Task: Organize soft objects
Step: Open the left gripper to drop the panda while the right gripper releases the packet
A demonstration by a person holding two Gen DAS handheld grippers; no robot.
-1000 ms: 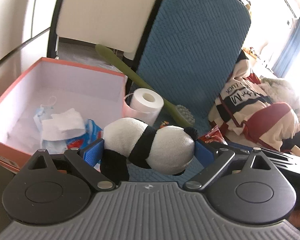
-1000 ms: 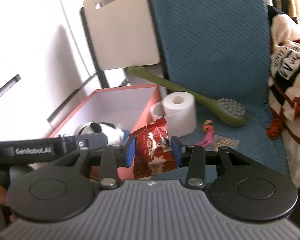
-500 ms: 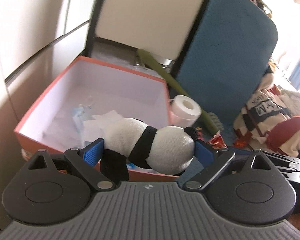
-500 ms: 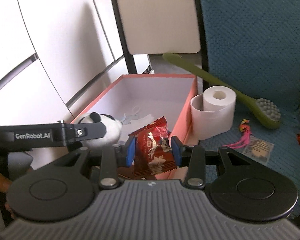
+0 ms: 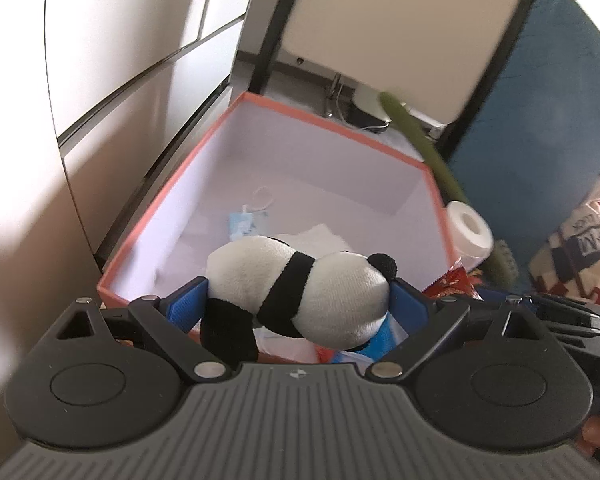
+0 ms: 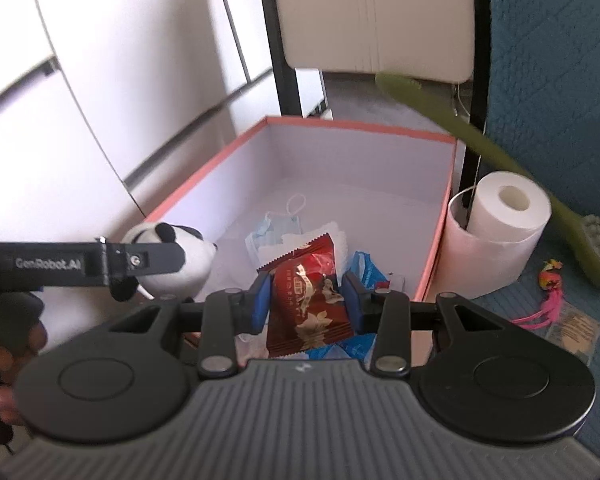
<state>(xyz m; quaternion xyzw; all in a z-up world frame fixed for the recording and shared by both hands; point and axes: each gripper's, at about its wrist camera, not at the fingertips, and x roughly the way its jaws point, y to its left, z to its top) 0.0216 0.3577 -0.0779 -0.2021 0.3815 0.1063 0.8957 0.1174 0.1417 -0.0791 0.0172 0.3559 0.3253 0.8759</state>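
My left gripper (image 5: 298,306) is shut on a black-and-white plush panda (image 5: 300,288), held over the near edge of an open box with an orange rim (image 5: 332,128). The panda (image 6: 184,256) also shows in the right wrist view, at the box's near left corner. My right gripper (image 6: 306,300) is shut on a red snack packet (image 6: 310,304), above the near part of the same box (image 6: 364,128). Inside the box lie a blue face mask (image 6: 276,228), white tissue and a blue wrapper (image 6: 364,268).
A toilet roll (image 6: 500,232) stands just right of the box. A green long-handled brush (image 6: 480,148) leans across behind it. A pink tassel trinket (image 6: 548,296) lies on the blue cushion (image 6: 560,80). White cupboard doors (image 6: 100,60) stand to the left. A hand grips the left handle at the left edge.
Both grippers have swung left with their loads, from over the blue cushion to above the box. The box now fills the middle of both views.
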